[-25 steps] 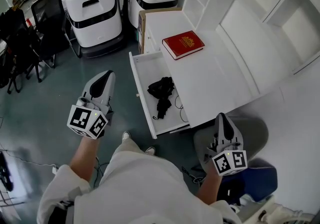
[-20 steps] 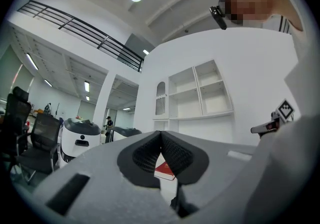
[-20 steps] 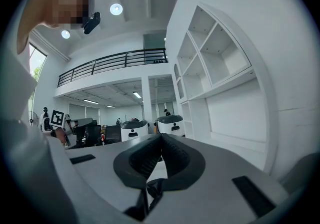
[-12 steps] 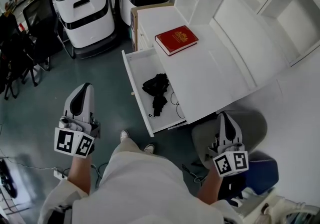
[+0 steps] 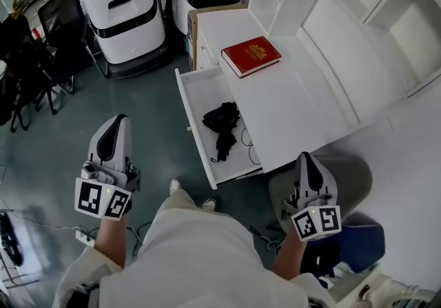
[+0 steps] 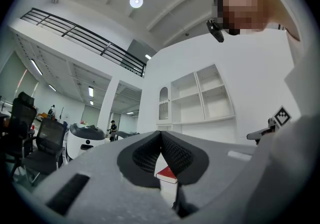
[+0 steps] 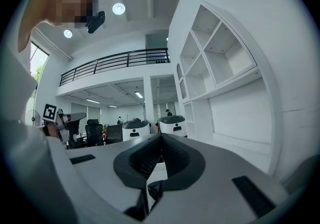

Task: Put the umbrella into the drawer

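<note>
The black folded umbrella [image 5: 222,126] lies inside the open white drawer [image 5: 196,136], which is pulled out from the white desk [image 5: 296,103]. My left gripper [image 5: 118,119] is held over the floor to the left of the drawer, well apart from it, shut and with nothing in it. In the left gripper view its pads meet at the tips of the left gripper [image 6: 161,134]. My right gripper [image 5: 306,156] hovers by the desk's near edge, right of the drawer, also shut and holding nothing. The right gripper [image 7: 161,137] shows its tips touching.
A red book [image 5: 251,56] lies on the desk top. Two white machines [image 5: 124,10] stand behind the desk, with black chairs [image 5: 55,31] at the left. White shelving [image 5: 331,10] lines the right wall. A grey seat [image 5: 351,176] is below the right gripper.
My left gripper has drawn away from the drawer, leftward and toward the person. The umbrella still lies in the drawer. The right gripper has stayed where it was.
</note>
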The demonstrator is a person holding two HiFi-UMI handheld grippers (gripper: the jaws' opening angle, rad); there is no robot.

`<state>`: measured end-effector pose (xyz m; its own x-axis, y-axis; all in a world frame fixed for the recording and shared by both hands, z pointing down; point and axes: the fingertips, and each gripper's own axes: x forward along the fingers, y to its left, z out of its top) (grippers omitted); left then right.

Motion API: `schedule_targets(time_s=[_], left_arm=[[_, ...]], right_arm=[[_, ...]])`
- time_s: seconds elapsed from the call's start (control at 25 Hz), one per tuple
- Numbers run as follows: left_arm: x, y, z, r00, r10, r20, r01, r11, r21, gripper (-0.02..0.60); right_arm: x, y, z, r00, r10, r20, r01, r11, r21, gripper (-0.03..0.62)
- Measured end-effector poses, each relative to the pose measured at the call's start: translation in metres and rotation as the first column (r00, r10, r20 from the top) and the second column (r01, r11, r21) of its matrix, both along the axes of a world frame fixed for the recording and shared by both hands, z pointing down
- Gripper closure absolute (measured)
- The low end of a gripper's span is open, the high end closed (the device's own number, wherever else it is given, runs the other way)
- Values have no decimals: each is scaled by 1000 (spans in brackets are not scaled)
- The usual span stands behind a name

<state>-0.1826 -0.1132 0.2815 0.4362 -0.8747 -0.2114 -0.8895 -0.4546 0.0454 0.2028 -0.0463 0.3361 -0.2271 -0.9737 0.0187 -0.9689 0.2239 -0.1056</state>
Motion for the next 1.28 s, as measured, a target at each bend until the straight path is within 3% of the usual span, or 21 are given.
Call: schedule_targets(time_s=[0.36,0.6,0.92,1.28], left_arm=[[-19,-4,-1,999,-35,6,35,999,-4,568],[-30,-11,9,999,-50,-2,50,998,-26,568],[-40,-23,15,998,-66,19,67,996,-66,568],[-48,-56,13,999,-51,8,51,995,-89,568]], right_arm=[[-14,-15,-2,1000,-25,-7,25,1000,1,594],[-21,-25,4,998,5,-63,-5,1000,-7,595],[-33,-48,8,999,-22,-48,22,1000,-20,594],[-57,-81,5,997,-54,-61,52,998,-46,594]])
